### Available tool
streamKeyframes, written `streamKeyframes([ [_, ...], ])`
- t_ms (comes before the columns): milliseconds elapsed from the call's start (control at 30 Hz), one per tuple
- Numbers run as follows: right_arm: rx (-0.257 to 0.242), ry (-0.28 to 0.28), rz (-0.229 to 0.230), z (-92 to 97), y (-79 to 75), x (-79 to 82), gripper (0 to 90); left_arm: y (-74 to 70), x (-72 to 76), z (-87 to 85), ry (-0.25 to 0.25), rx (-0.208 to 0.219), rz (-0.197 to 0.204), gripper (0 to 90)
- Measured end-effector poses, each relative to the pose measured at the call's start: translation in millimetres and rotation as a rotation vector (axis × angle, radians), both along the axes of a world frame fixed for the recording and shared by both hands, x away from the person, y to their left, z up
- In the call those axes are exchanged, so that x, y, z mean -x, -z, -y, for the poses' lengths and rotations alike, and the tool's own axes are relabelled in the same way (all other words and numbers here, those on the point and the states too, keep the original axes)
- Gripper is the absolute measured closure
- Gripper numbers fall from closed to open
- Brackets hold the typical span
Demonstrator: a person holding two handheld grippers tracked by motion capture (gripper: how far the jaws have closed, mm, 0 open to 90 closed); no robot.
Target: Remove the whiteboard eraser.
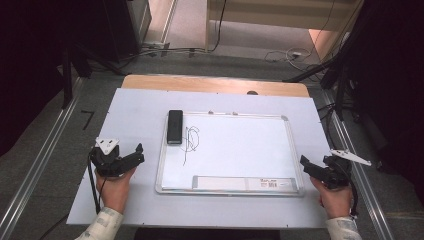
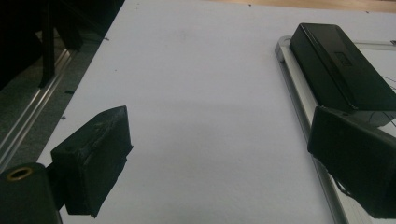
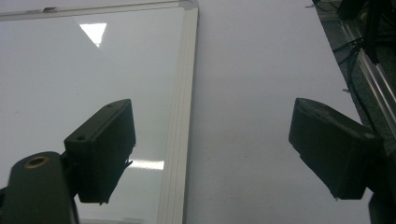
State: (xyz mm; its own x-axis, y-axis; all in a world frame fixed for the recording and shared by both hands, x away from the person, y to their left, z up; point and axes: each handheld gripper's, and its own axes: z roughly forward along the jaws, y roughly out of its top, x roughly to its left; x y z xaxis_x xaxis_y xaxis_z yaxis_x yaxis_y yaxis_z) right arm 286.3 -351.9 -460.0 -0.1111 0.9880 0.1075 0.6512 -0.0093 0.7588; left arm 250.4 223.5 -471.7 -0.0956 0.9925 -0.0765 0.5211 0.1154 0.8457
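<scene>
Black and oblong, the eraser point(image 1: 175, 126) lay on the whiteboard point(image 1: 240, 150) at the board's far left corner, its long side running along the left frame rail and a scribble of marker lines point(image 1: 190, 142) just beside it on the writing surface. The whiteboard itself sat on a white sheet point(image 1: 135, 115) that covered most of the table, a little nearer the sheet's right edge than its left.

The left gripper point(image 1: 131, 156) hovered over bare sheet outside the board's left rail, nearer the person than the eraser and apart from it, its jaws spread wide with nothing between them. In the left gripper view the eraser point(image 2: 341, 65) showed beyond the right-hand jaw, up along the rail.

The right gripper point(image 1: 309, 165) was held at the board's near right corner, well apart from the eraser, which lay diagonally across the board from it. Its jaws also stood wide and empty; in the right gripper view they straddled the board's right rail point(image 3: 180, 116).
</scene>
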Motion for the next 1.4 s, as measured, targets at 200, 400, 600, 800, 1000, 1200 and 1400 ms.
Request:
streamKeyframes([
  [200, -0.004, 0.001, 0.004, 1.1, -1.0, 0.7, 13.4, 0.4, -1.8, 7.1, 0.018, 0.005, -0.008, 6.4],
  [400, -0.013, 0.004, 0.002, 1.1, -1.2, 0.3, 13.4, -2.2, -4.9, 11.9, 0.023, 0.009, 0.0, 6.4],
  [600, -0.012, 0.007, 0.007, 0.1, -1.9, 0.8, 13.4, -3.4, -7.8, 13.3, 0.032, 0.011, -0.002, 6.4],
  [800, -0.007, -0.002, -0.004, -1.1, -1.4, 0.3, 13.4, -3.0, -16.6, 22.6, 0.059, 0.003, -0.017, 6.4],
  [1000, -0.011, -0.002, -0.01, -0.7, -0.8, -0.2, 13.4, -5.7, -29.0, 33.2, 0.07, 0.003, -0.009, 6.4],
  [1200, -0.021, 0.0, -0.017, 0.3, -0.3, 0.0, 13.4, -7.0, -42.4, 39.4, 0.077, 0.018, -0.02, 6.5],
  [1400, -0.02, -0.001, -0.018, 0.2, -0.7, 0.2, 13.4, -3.2, -54.3, 48.0, 0.096, 0.021, -0.042, 7.2],
])
